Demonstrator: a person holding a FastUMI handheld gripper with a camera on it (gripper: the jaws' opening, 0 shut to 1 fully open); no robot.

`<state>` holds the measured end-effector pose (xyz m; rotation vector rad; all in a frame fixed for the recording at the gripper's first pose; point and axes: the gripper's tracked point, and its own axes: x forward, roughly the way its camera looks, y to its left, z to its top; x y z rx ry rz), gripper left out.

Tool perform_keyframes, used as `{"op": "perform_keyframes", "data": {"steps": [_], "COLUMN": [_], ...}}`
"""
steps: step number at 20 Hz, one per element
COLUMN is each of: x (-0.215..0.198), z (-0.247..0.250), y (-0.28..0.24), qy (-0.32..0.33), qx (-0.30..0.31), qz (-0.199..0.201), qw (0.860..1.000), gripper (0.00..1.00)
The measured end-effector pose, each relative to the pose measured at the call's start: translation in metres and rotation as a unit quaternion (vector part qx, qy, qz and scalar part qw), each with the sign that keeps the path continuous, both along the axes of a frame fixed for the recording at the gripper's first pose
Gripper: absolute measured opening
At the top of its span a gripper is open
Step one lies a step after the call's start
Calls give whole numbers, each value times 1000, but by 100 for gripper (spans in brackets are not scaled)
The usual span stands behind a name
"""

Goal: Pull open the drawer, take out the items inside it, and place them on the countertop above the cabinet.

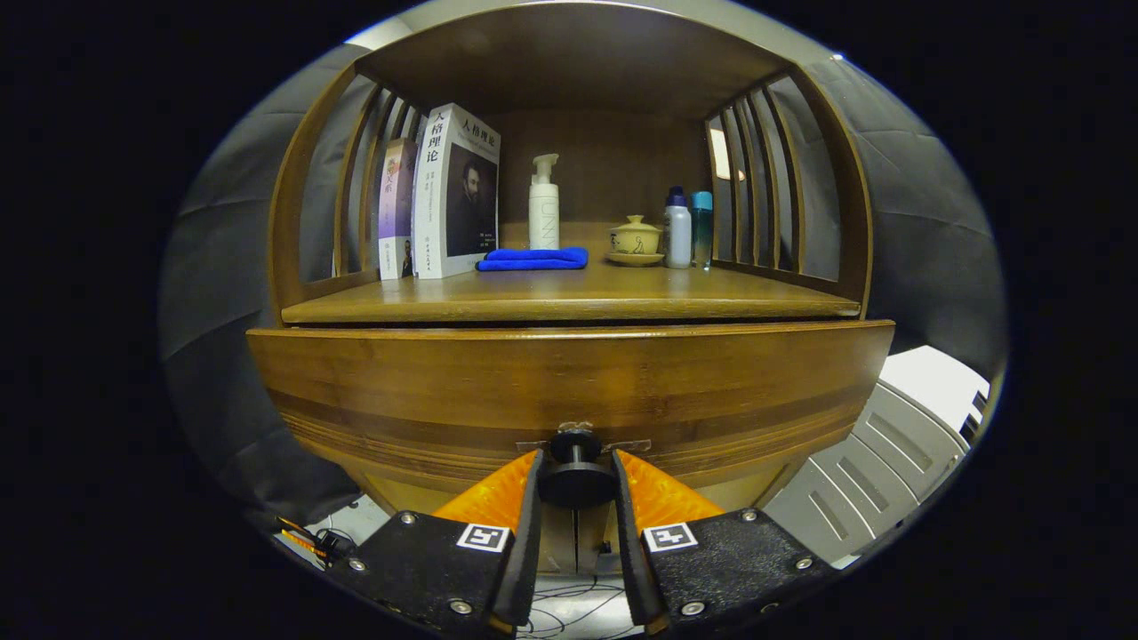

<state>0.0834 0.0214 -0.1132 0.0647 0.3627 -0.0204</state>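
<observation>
A wooden cabinet faces me, its drawer front (pixel 569 378) wide across the view and set slightly forward of the countertop edge. The drawer's dark round knob (pixel 576 476) sits between my fingers, and my gripper (pixel 576 467) is shut on it, one finger (pixel 498 502) pressing each side. The countertop (pixel 569 298) lies above the drawer, under an open shelf frame. What the drawer contains is hidden behind its front.
On the countertop stand two books (pixel 444 200) at the left, a folded blue cloth (pixel 533 259), a white pump bottle (pixel 543 206), a small lidded cup on a saucer (pixel 635 240) and two small bottles (pixel 686 229). A white slatted object (pixel 889 453) sits low at the right. Cables (pixel 569 613) lie on the floor.
</observation>
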Motion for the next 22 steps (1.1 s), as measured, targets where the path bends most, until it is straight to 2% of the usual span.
{"op": "perform_keyframes", "data": {"steps": [10, 22], "x": [-25, -30], "z": [1, 1], "y": [-2, -9], "qy": [23, 33], "qx": [-21, -29], "qz": [-2, -15], "qw": [1000, 999], "gripper": [41, 41]}}
